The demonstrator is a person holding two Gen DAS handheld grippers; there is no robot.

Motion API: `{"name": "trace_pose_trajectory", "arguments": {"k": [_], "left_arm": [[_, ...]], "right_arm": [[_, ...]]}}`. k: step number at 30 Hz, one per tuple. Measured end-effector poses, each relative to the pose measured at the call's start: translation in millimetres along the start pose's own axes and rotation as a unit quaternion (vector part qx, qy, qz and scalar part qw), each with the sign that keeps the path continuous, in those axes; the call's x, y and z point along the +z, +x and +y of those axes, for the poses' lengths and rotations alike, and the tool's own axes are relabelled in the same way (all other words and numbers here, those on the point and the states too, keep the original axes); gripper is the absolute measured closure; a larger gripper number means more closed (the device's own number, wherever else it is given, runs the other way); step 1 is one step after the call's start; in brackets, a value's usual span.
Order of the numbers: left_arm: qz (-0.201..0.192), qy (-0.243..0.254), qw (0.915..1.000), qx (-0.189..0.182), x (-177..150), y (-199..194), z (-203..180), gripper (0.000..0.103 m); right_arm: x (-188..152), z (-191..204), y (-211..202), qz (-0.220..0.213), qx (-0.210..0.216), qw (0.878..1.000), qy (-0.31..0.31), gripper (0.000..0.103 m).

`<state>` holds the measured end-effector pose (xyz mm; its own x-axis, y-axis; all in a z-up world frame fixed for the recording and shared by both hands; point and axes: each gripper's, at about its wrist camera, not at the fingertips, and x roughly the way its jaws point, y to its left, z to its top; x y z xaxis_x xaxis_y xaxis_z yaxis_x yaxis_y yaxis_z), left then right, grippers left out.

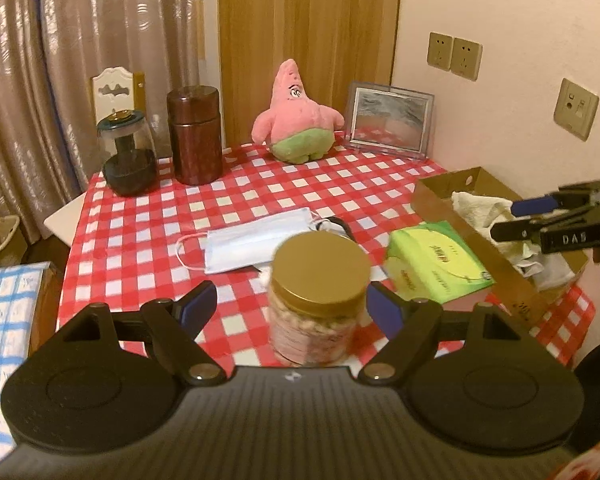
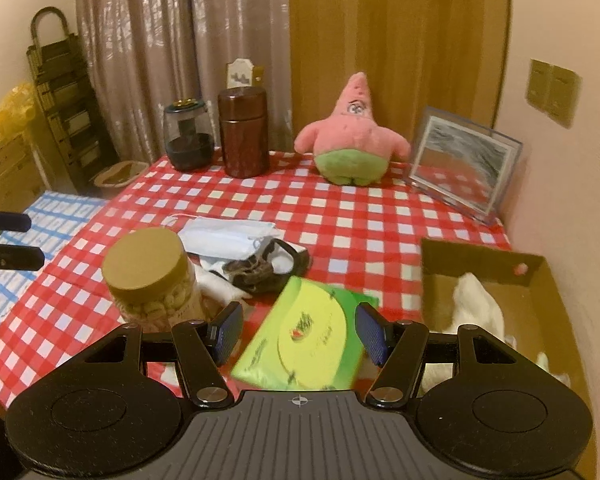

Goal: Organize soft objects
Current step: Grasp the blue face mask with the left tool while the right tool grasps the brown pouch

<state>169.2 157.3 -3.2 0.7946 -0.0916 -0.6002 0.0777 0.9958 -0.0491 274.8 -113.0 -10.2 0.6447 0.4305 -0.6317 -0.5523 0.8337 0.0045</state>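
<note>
Right claw (image 2: 298,334) spread wide over the green tissue pack (image 2: 304,336) — flat on the red-checked table (image 2: 340,220), long axis slanting away to the right, cardboard box (image 2: 484,264) with white cloth just beside. Left claw (image 1: 290,306) also spread, one pad near the gold-lidded jar (image 1: 318,300) — not gripping. Face mask (image 1: 256,246) farther on. Curtained corner, plush at back.

A pink star plush (image 2: 352,136) sits up at the back. A blue face mask (image 1: 256,240) lies flat. A white cloth (image 2: 480,312) is in the cardboard box (image 2: 480,258).
</note>
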Motion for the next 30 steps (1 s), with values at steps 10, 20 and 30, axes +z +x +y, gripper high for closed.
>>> {"name": "trace_pose_trajectory", "arguments": {"k": [10, 20, 30], "left_arm": [[0.018, 0.09, 0.9957, -0.012, 24.7, 46.2, 61.1, 0.023], [0.041, 0.174, 0.9837, -0.017, 33.3, 123.3, 104.9, 0.025], [0.053, 0.244, 0.9672, -0.047, 31.6, 192.9, 109.9, 0.032]], "right_arm": [[37.1, -3.2, 55.2, 0.017, 0.041, 0.998, -0.047, 0.041], [64.9, -0.3, 116.4, 0.044, 0.072, 0.99, -0.11, 0.041], [75.4, -5.3, 168.2, 0.081, 0.095, 0.981, -0.149, 0.041]]}}
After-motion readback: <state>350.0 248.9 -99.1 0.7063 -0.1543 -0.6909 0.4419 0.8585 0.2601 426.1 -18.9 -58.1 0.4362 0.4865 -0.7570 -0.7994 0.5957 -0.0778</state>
